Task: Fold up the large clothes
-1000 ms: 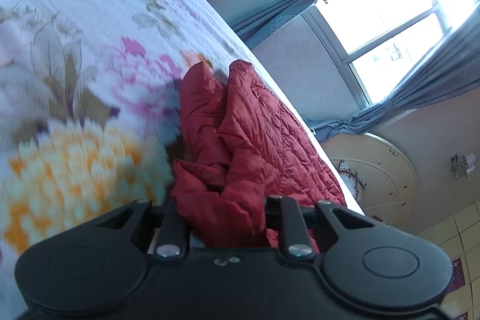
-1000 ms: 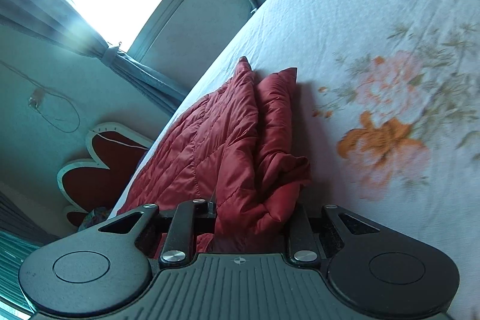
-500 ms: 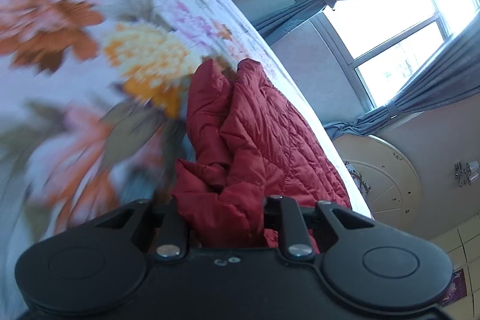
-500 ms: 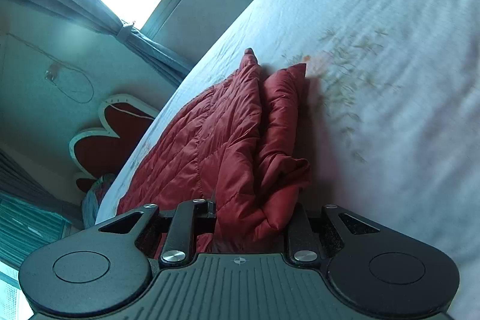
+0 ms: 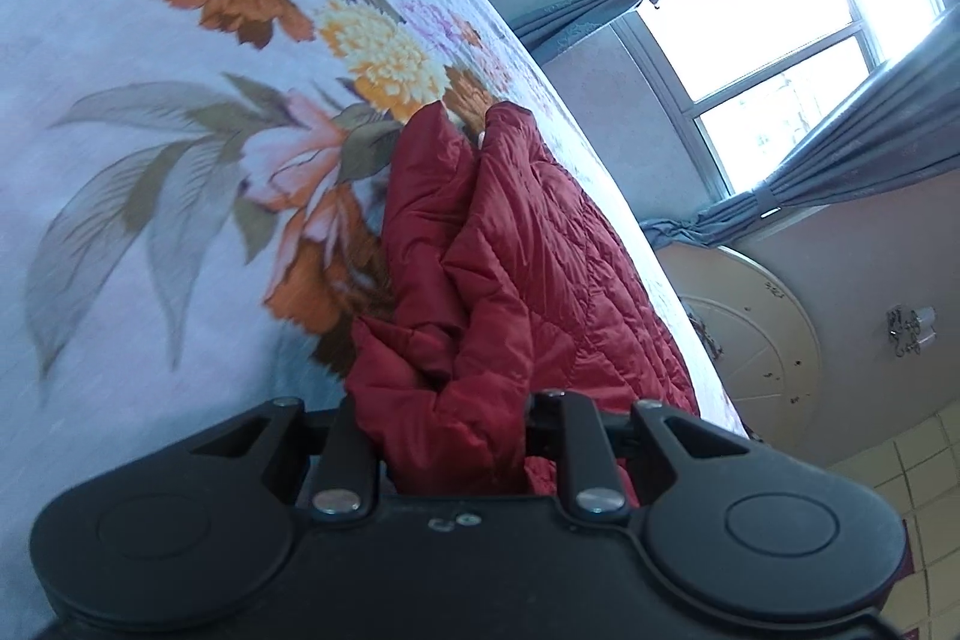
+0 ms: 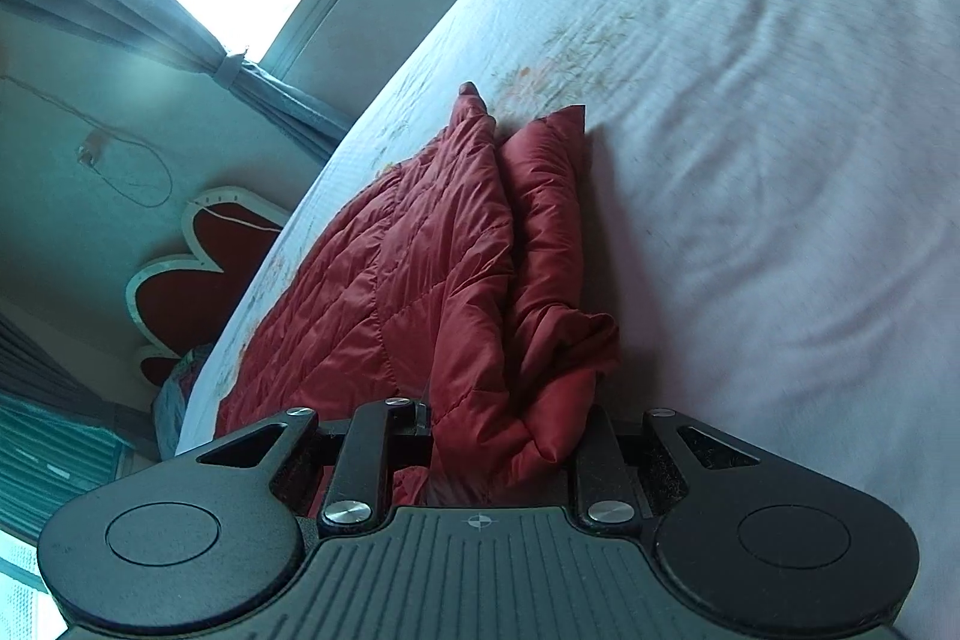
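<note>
Red quilted jacket [image 5: 516, 268] lying on the bed [image 5: 120, 196], doubled into a thick bundle with a smooth inner layer bunched along one side and the quilted shell running away toward the far edge of the mattress. Gathered at both near ends: left gripper [image 5: 453, 436] pinching a wad of red fabric between its fingers, right gripper [image 6: 498, 448] clamped on a similar wad (same jacket [image 6: 420, 268], seen from the other end). Fingertips themselves buried in cloth in both views.

Progress, judged from the lie of the cloth: partway. At least one fold apparently made, since layers sit stacked one on the other; bundle not yet flat or squared, with loose puckers by each gripper. Likely left: laying the held edge down, smoothing, perhaps one more fold to make a compact packet.

Room for moving: broad stretch of floral sheet open on the left gripper's outer side, plain pale sheet [image 6: 750, 160] open on the right gripper's outer side. Tighter on the jacket's far side, where the quilted shell reaches close to the mattress edge, beyond which stand the wall, curtains [image 5: 840, 172] and window [image 5: 780, 40]. Safer to fold inward, toward the middle of the bed, than outward over that edge.
</note>
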`<act>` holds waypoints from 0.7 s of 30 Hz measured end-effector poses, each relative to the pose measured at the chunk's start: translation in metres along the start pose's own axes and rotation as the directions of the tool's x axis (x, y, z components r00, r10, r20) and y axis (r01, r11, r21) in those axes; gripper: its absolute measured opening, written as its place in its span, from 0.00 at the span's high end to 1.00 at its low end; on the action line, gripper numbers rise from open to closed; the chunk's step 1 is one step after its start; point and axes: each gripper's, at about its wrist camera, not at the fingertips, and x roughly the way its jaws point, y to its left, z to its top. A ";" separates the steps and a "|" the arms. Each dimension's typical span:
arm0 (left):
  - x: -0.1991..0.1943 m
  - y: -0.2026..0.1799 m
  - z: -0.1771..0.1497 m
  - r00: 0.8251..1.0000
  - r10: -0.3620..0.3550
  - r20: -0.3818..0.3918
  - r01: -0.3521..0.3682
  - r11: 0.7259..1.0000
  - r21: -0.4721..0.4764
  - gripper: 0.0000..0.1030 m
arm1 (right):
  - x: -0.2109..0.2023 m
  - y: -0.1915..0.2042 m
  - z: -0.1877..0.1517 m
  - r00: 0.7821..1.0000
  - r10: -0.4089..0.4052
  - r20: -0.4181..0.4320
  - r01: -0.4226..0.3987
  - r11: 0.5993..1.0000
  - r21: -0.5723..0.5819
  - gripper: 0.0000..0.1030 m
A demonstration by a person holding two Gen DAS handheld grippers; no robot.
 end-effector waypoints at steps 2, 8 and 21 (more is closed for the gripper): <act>-0.004 0.003 0.000 1.000 -0.009 -0.005 0.009 1.000 0.000 0.80 | -0.006 0.004 -0.007 1.000 -0.016 0.007 0.016 1.000 0.002 0.80; -0.012 0.011 -0.007 0.999 -0.029 -0.019 0.029 1.000 -0.005 0.80 | -0.016 0.004 -0.017 0.999 -0.045 0.020 0.045 0.999 0.002 0.80; -0.016 0.021 -0.012 0.999 -0.051 -0.008 0.051 0.999 -0.004 0.57 | -0.025 0.002 -0.020 0.981 -0.170 0.094 0.171 0.985 -0.001 0.40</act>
